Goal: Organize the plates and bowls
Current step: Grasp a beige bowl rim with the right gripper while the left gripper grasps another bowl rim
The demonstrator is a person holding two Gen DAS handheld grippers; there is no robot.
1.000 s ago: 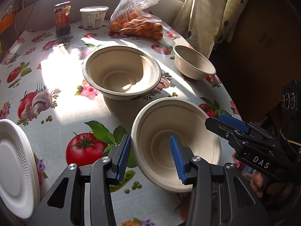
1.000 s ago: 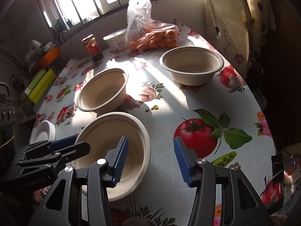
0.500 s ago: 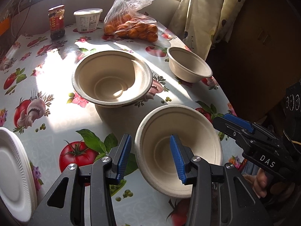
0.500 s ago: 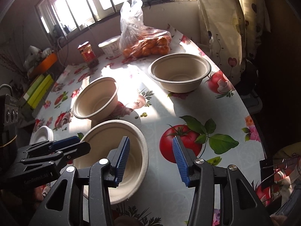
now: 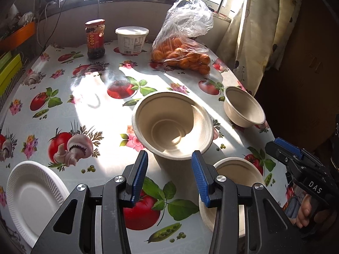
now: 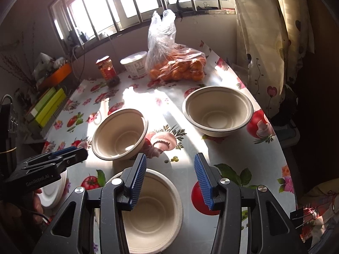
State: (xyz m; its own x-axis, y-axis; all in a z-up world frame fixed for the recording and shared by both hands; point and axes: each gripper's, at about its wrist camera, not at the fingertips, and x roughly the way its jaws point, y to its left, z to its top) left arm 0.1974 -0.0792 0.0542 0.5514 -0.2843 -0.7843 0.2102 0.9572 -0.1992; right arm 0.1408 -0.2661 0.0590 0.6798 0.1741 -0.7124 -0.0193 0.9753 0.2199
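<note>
Your left gripper (image 5: 169,175) hangs over the tablecloth (image 5: 70,110) with its blue pads spread and nothing between them; the gap frames the near rim of the middle bowl (image 5: 172,127), which sits at frame centre in the left wrist view. Your right gripper (image 6: 170,176) is likewise parted and empty, jaws above bare cloth and the far edge of the near bowl (image 6: 152,211), lower centre of the right wrist view.

Three beige pulp bowls, all upright, all apart from each other:
- near bowl, lower right of the left view (image 5: 239,175), partly hidden behind your left gripper's right finger
- middle bowl, centre left in the right view (image 6: 119,135)
- far bowl (image 6: 218,111), right of centre in the right view, near the table's curved edge; right of the middle bowl in the left view (image 5: 243,106)

White ridged foam plate (image 5: 31,199) at lower left of the left view, at the table edge; in the right view only part of it shows behind your left gripper's body.

Back of the table, upper centre: red-labelled sauce jar (image 5: 95,39), white lidded tub (image 5: 131,40), clear plastic bag of oranges (image 5: 182,48). Sun patch falls across the cloth left of the middle bowl.
</note>
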